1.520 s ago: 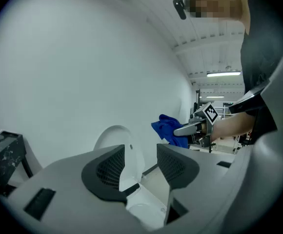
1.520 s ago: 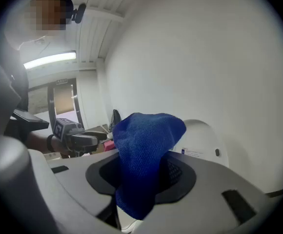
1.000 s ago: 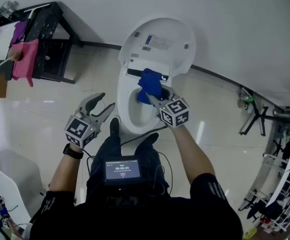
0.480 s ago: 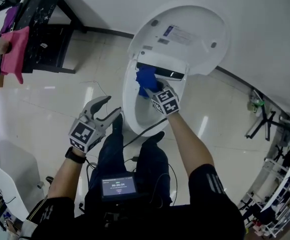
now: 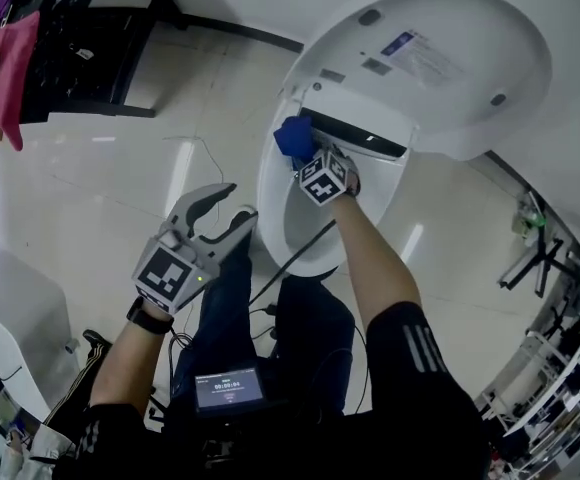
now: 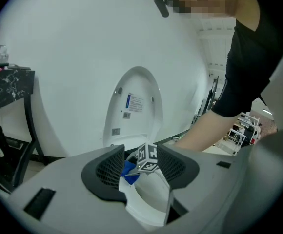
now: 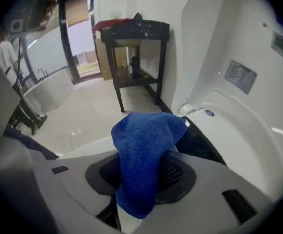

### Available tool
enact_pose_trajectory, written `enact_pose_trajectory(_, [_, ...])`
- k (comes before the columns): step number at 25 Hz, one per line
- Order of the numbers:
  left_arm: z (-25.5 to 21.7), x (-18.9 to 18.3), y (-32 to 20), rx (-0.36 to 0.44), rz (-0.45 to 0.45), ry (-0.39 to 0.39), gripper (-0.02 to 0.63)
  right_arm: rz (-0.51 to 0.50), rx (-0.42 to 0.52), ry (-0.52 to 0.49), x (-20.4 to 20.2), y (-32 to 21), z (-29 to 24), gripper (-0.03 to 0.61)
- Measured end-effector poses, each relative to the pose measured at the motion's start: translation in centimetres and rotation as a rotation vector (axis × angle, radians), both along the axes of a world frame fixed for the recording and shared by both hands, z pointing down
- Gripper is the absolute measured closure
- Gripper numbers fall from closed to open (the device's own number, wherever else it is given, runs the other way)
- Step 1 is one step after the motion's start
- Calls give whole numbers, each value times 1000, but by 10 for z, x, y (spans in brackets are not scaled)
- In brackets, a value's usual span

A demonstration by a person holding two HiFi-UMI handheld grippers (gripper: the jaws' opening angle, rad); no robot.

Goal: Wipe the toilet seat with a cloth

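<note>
The white toilet has its lid [image 5: 440, 68] raised, and the seat ring [image 5: 275, 183] lies below it. My right gripper [image 5: 308, 160] is shut on a blue cloth [image 5: 292, 136], which presses on the rear left of the seat by the hinge. In the right gripper view the cloth [image 7: 146, 152] bulges up between the jaws, with the lid [image 7: 249, 67] to its right. My left gripper [image 5: 238, 202] hangs open and empty over the floor, left of the bowl. The left gripper view looks between its open jaws at the lid [image 6: 134, 106], the seat [image 6: 146, 206] and the cloth [image 6: 128, 172].
A black side table [image 5: 80, 38] with a pink cloth [image 5: 10, 68] stands at the far left. A white bin [image 5: 10, 318] is at the near left. A metal rack [image 5: 570, 368] stands on the right. The person's legs [image 5: 310, 338] are close against the bowl's front.
The right gripper has carried the blue cloth from the rear middle of the bowl to the seat's rear left by the hinge. The head view has moved closer. The left gripper stays open.
</note>
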State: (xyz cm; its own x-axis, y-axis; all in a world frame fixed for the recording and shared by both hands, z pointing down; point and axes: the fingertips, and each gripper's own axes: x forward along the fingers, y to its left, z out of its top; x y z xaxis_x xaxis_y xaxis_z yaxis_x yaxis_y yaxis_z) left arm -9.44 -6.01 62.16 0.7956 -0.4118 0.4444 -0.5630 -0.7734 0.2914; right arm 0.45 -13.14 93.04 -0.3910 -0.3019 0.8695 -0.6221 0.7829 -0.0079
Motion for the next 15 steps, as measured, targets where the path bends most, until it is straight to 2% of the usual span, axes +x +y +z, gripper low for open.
enact_pose_trajectory(3, [7,-2,2,-7,-9,5,402,-102,25,97,-4,3,24,405])
enact_pose_trajectory(7, [15,-1,5,-28,-14,8,402,-125,38,108,-1,9,29,400])
enact_pose_trajectory(11, [14,-1,6,-31,-15,11,402,-164,-24,143,0,46,42,405])
enact_pose_trajectory(15, [10,0,5,-38,-20,13,402,-204,-124,126,-11,104,54,405])
